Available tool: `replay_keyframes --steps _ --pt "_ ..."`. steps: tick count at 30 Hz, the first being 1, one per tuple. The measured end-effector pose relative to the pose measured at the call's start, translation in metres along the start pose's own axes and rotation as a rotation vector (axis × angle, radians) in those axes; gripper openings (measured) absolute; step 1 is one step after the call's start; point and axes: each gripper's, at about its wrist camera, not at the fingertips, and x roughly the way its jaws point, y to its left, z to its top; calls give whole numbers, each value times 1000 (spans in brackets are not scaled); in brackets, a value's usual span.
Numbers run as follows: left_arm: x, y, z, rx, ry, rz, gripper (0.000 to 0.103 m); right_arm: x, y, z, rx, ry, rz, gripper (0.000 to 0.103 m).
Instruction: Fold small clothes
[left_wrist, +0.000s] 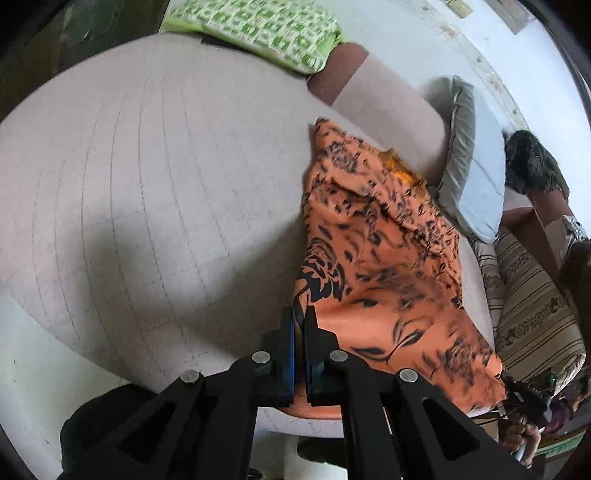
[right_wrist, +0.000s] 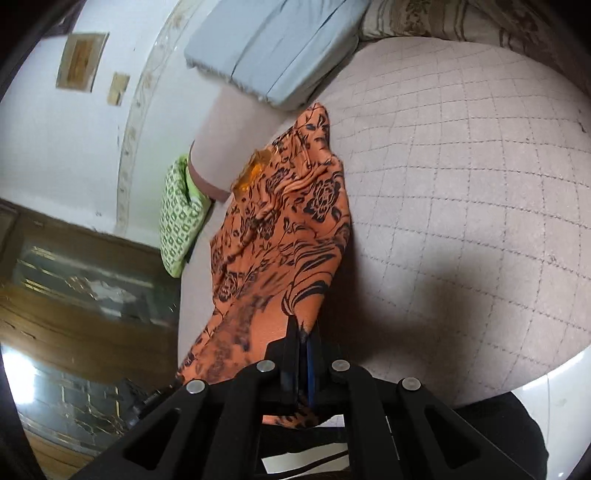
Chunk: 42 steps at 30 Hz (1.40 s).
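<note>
An orange garment with black floral print (left_wrist: 380, 258) hangs and trails over the quilted pinkish-grey cushion surface (left_wrist: 147, 184). My left gripper (left_wrist: 300, 314) is shut on one edge of the garment. In the right wrist view the same garment (right_wrist: 288, 229) stretches away from my right gripper (right_wrist: 304, 332), which is shut on another edge. The cloth is lifted and bunched between the two grippers, its far end resting on the cushion (right_wrist: 461, 184). The right gripper also shows small at the lower right of the left wrist view (left_wrist: 524, 398).
A green patterned pillow (left_wrist: 258, 29) lies at the cushion's far edge, also seen in the right wrist view (right_wrist: 181, 221). A grey-blue pillow (left_wrist: 476, 162) and a striped beige cushion (left_wrist: 532, 314) lie beside the garment. A wooden cabinet (right_wrist: 74, 277) stands at left.
</note>
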Motion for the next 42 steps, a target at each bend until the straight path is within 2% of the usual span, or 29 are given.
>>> replay_keyframes --steps 4,6,9,10,12,14,15,16,18,19,20,21,22,24,26,28,30,32,34,36,38,39,40,41,42 --pt "18 5 -11 13 67 33 4 14 -20 -11 37 45 -19 2" --pt "19 1 -6 37 76 45 4 19 -22 -8 44 54 -16 2" --pt "9 -19 23 95 57 43 4 12 -5 16 21 35 21 2" --pt "5 -30 42 117 44 30 4 11 4 27 4 25 31 2" --pt "0 -51 77 149 22 11 4 10 33 70 -30 -7 85 2" --pt "1 -81 129 186 -10 -11 4 14 60 111 -58 -40 115 2" --pt "5 -95 158 193 -30 -20 4 23 80 149 -80 -71 125 2" --pt "15 -109 193 182 -54 -26 5 33 87 170 -86 -87 122 3" --pt "43 -125 246 164 -103 0 13 77 93 236 -33 -121 103 6" --pt "72 -129 276 152 -136 76 20 106 91 262 -34 -108 70 11" --pt "94 -126 291 125 -125 145 50 122 88 273 -40 -100 37 17" --pt "119 -118 302 82 -90 205 57 144 76 280 -16 -110 -53 49" --pt "145 -105 308 39 -44 227 57 159 62 277 20 -122 -142 81" --pt "164 -83 305 -2 -26 212 57 171 38 262 34 -133 -158 83" --pt "161 -58 291 -28 -81 236 58 165 23 244 3 -190 -207 83" --pt "157 -40 268 -11 -69 251 58 156 14 227 -32 -213 -237 83" --pt "155 -34 247 24 -29 197 58 157 9 215 -73 -168 -245 83" --pt "159 -43 223 102 24 148 59 167 10 210 -119 -104 -255 83" --pt "172 -58 204 175 56 129 60 180 19 204 -189 -56 -271 83" --pt "189 -71 196 232 103 144 60 193 31 198 -248 -35 -290 83" --pt "201 -84 190 249 114 159 59 204 40 198 -278 -19 -294 83" --pt "205 -87 189 263 109 155 57 212 44 199 -299 -7 -311 83" --pt "208 -91 189 281 101 157 48 219 45 199 -308 4 -320 83" --pt "213 -94 189 308 105 180 15 227 45 199 -319 35 -320 83" --pt "221 -95 188 316 138 201 12 234 44 199 -323 63 -321 81"
